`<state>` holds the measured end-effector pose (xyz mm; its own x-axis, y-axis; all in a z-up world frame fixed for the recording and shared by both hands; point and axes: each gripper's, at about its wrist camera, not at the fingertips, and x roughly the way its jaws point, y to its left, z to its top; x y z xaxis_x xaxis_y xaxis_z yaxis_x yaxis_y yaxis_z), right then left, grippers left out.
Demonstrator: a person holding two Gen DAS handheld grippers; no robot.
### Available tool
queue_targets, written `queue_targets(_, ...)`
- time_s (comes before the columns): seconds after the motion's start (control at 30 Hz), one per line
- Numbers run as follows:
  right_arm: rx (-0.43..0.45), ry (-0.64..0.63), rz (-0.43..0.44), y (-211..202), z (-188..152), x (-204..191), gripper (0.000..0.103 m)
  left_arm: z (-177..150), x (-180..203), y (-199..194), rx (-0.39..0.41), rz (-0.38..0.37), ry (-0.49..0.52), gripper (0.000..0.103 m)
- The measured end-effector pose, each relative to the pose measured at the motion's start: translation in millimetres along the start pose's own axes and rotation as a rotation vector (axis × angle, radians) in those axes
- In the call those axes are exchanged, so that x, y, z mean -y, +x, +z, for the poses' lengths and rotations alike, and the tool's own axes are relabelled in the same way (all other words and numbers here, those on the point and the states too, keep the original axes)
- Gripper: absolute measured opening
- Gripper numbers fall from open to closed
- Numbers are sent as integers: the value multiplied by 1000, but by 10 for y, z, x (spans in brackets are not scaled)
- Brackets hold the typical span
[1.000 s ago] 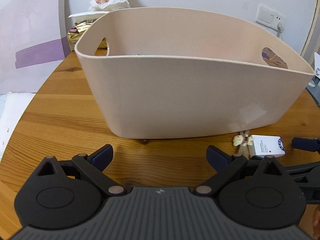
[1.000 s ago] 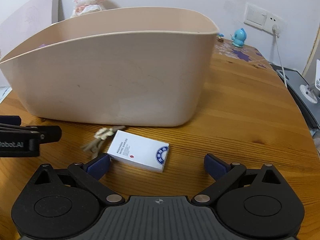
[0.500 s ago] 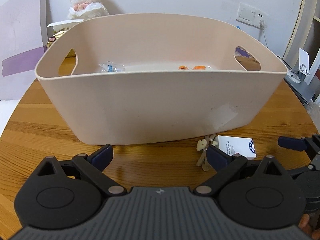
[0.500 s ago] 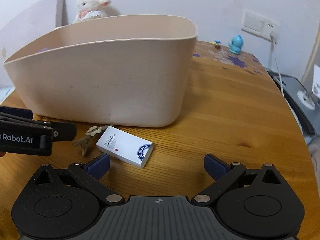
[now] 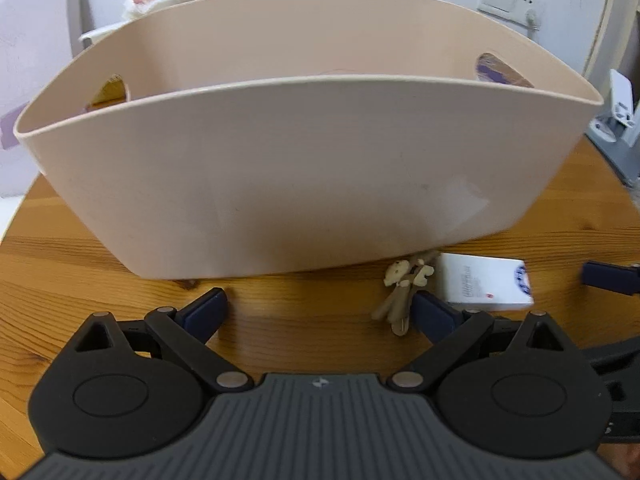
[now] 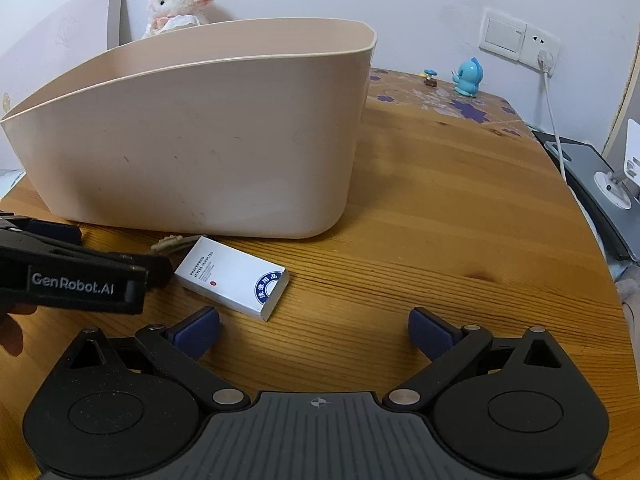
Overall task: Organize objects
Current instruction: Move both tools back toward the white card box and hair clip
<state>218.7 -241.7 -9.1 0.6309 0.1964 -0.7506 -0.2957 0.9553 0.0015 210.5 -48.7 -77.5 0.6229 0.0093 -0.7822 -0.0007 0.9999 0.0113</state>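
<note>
A large beige plastic basket (image 5: 304, 176) stands on the round wooden table (image 6: 460, 208); it also shows in the right wrist view (image 6: 200, 140). In front of it lie a small beige plush keychain (image 5: 402, 294) and a white box with a blue emblem (image 5: 486, 284), also seen in the right wrist view (image 6: 236, 276). My left gripper (image 5: 320, 308) is open, low over the table, its right finger beside the keychain. My right gripper (image 6: 314, 330) is open and empty, just short of the box. The left gripper's side (image 6: 72, 276) covers most of the keychain in the right wrist view.
A white plush lamb (image 6: 176, 4) sits behind the basket. A blue figurine (image 6: 468, 78) and a tiny toy (image 6: 430, 78) stand on a flowered mat at the back right. A wall socket with a cable (image 6: 540, 50) and a grey device (image 6: 600, 184) are to the right.
My left gripper has dropped lower and moved right and closer, so the basket's inside is hidden and the keychain is at its right finger. My right gripper has drawn nearer the box.
</note>
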Motion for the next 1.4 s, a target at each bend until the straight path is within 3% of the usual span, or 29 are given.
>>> queue_targets(0.3, 16, -41, 31, 89, 79, -154, 103, 7, -173, 15, 9, 22, -31, 99)
queue_targets(0.5, 15, -45, 33, 76, 76, -154, 103, 22, -138, 15, 6, -30, -3, 99)
queue_targets(0.7, 17, -32, 20, 20, 17, -71, 103, 65, -150, 11, 4, -70, -72, 100)
queue_targets(0.93, 19, -22, 12, -3, -23, -40, 103, 77, 96, 91, 9, 63, -55, 103)
queue_targets(1.33, 26, -38, 32, 42, 21, -144, 103, -58, -508, -32, -4, 156, -185, 103)
queue_targets(1.4, 27, -45, 35, 57, 36, -188, 103, -72, -586, -54, -8, 142, -180, 103)
